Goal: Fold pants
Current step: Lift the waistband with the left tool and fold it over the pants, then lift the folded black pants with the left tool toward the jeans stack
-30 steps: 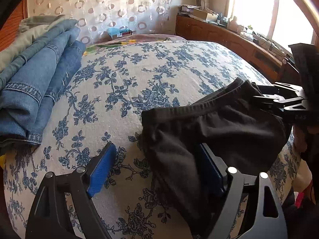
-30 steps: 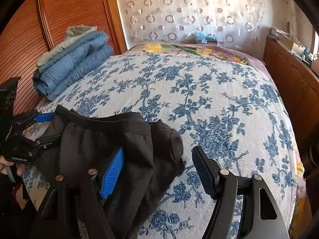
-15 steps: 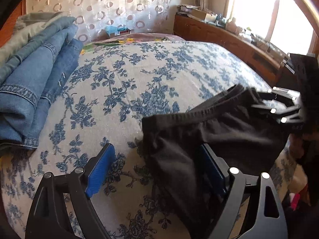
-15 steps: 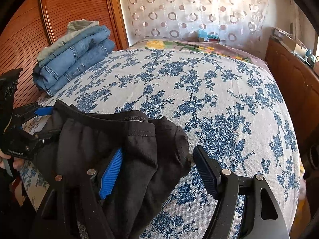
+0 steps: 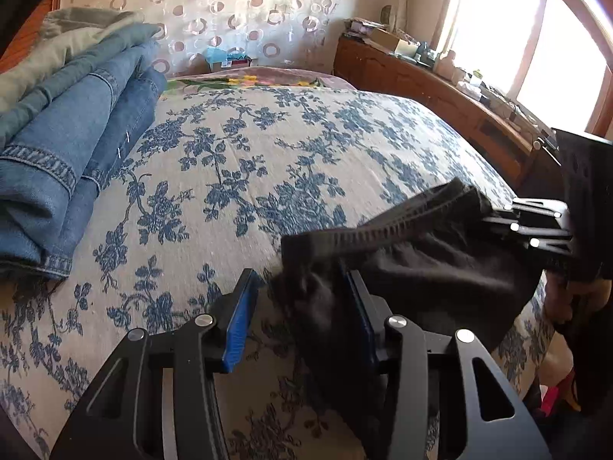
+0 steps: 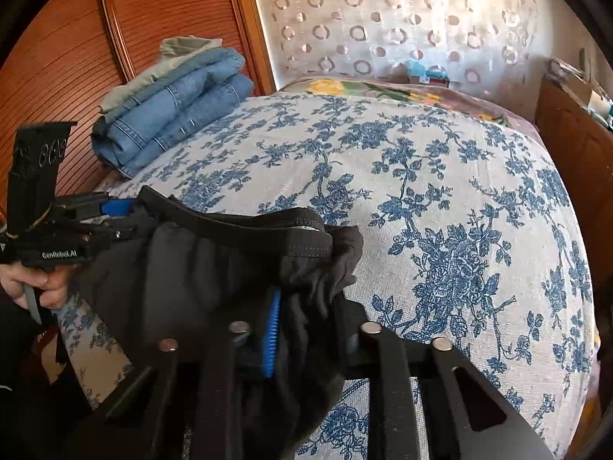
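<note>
Black pants (image 5: pixel 433 268) hang bunched at the near edge of the bed, waistband up; they also show in the right wrist view (image 6: pixel 214 264). My left gripper (image 5: pixel 299 314) has closed partway around one waistband corner, with a gap still showing beside the left blue pad. My right gripper (image 6: pixel 306 326) is shut on the other corner of the pants, with fabric squeezed between its pads. Each gripper shows at the side of the other's view: the right one (image 5: pixel 536 226) and the left one (image 6: pixel 95 218).
The bed (image 6: pixel 440 199) has a cover with blue flowers. A stack of folded jeans (image 5: pixel 65 161) lies at the bed's far left, by a wooden wardrobe (image 6: pixel 76 57). A wooden dresser (image 5: pixel 440 103) with clutter runs along the right under a bright window.
Both grippers were wide open around the pants. The right one has now closed on the fabric and the left one's jaws have narrowed around the waistband corner.
</note>
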Demonstrator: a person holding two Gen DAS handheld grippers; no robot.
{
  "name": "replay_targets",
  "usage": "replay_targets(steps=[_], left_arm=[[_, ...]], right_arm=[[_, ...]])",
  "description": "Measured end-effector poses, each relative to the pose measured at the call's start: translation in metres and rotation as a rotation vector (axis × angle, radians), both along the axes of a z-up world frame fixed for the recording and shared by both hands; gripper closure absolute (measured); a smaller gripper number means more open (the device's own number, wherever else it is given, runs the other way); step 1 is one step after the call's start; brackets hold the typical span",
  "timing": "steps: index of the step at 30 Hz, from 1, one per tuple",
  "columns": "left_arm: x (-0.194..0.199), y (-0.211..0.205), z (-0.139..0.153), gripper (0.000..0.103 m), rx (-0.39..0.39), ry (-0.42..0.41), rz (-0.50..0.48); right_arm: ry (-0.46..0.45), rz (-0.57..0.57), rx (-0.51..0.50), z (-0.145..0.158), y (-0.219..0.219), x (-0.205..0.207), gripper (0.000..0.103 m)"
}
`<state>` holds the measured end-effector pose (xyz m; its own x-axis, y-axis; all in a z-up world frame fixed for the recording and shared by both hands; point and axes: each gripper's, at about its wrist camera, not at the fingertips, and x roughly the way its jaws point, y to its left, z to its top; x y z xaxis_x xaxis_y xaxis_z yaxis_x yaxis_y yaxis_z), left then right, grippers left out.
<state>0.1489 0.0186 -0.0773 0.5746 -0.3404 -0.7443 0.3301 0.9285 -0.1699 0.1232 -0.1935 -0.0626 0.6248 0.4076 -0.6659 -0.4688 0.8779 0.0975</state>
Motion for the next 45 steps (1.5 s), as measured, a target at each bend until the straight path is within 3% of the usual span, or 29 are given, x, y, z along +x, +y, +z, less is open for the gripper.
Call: replay_targets(steps=[5,8,13,18,26,30,35,45], left_arm=[[0.000,-0.002,0.001,0.055,-0.003,0.019,-0.003],[0.001,-0.008,0.002,0.055,0.000,0.027,-0.024],[0.002,-0.014,0.002,0.056,-0.010,0.026,-0.035],[0.010,-0.019,0.002,0.063,-0.013,0.036,-0.047],[0.010,-0.026,0.003,0.088,-0.031,0.042,-0.052],[-0.010,-0.026,0.019,0.090,-0.087,-0.006,-0.065],[-0.022,-0.028,0.033,0.090,-0.088,-0.055,-0.065],[-0.040,-0.028,0.049,0.091,-0.083,-0.134,-0.034]], right_arm=[[-0.056,-0.041,-0.002,0.016,-0.015,-0.022,0.088],[-0.036,-0.063,-0.067,0.005,-0.015,-0.025,0.088],[-0.020,-0.073,-0.069,0.000,-0.010,-0.023,0.088],[-0.017,-0.081,-0.035,-0.003,-0.011,-0.020,0.087],[-0.034,-0.084,-0.001,-0.009,-0.017,-0.027,0.086],[-0.041,-0.086,-0.002,-0.009,-0.017,-0.029,0.086],[-0.042,-0.088,0.004,-0.007,-0.017,-0.029,0.087],[-0.144,-0.078,0.033,0.017,-0.018,-0.050,0.088]])
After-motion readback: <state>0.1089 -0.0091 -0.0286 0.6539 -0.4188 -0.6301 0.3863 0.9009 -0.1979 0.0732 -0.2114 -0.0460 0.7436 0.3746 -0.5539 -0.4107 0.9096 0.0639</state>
